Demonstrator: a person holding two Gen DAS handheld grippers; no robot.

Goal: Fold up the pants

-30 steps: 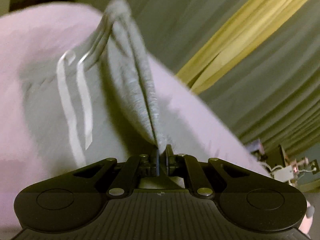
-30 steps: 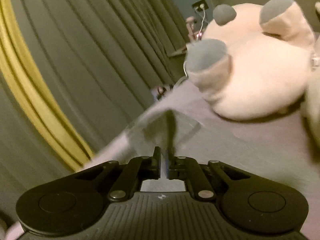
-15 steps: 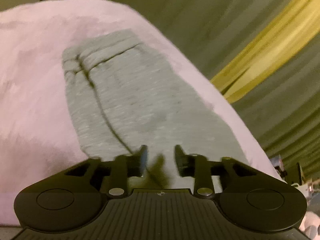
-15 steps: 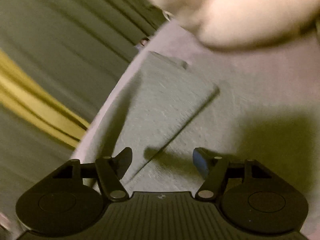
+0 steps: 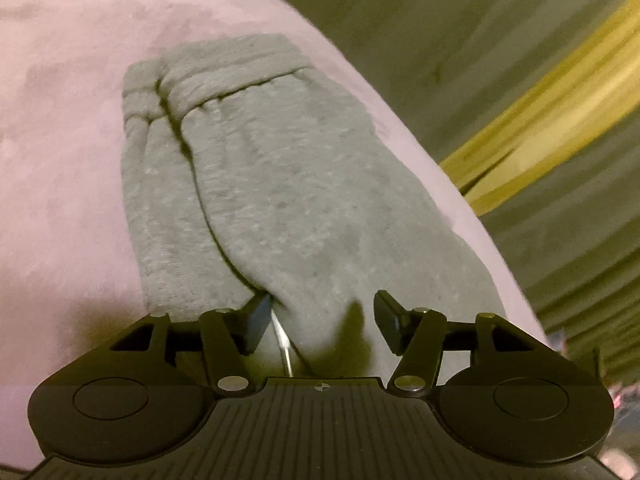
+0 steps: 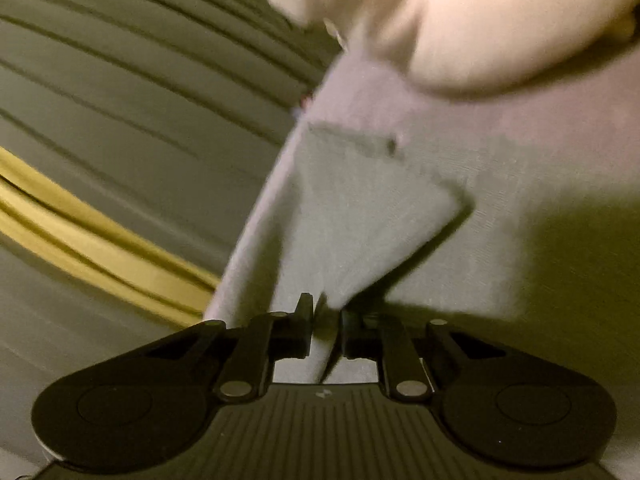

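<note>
the grey pants (image 5: 288, 184) lie folded on a pale pink bed cover (image 5: 60, 128), close to the cover's edge on the curtain side. they are a soft, flecked sweat fabric. in the left wrist view the ribbed band sits at the far end, one layer lies on another, and a dark fold line runs along the length of the cloth toward the camera. a thin white cord (image 5: 282, 340) shows at the near end, just inside the left finger.

no container shows in either view.

the left gripper (image 5: 320, 320) hangs over the near end of the pants with its jaws spread; they have just been opening. the grey cloth lies between the fingers, and the pads do not press it.

the right gripper (image 6: 326, 328) has jaws that have just been closing and now stand nearly together. a ridge of the grey cloth rises between the pads and they pinch it at the near corner of the pants (image 6: 360, 220). this view is blurred, so the exact edge in the pinch cannot be told.

beyond the pants in the right wrist view a large cream plush toy (image 6: 480, 20) rests on the bed cover, well apart from the cloth. dark green curtains (image 5: 480, 40) with a yellow stripe (image 5: 540, 120) hang behind the bed.
</note>
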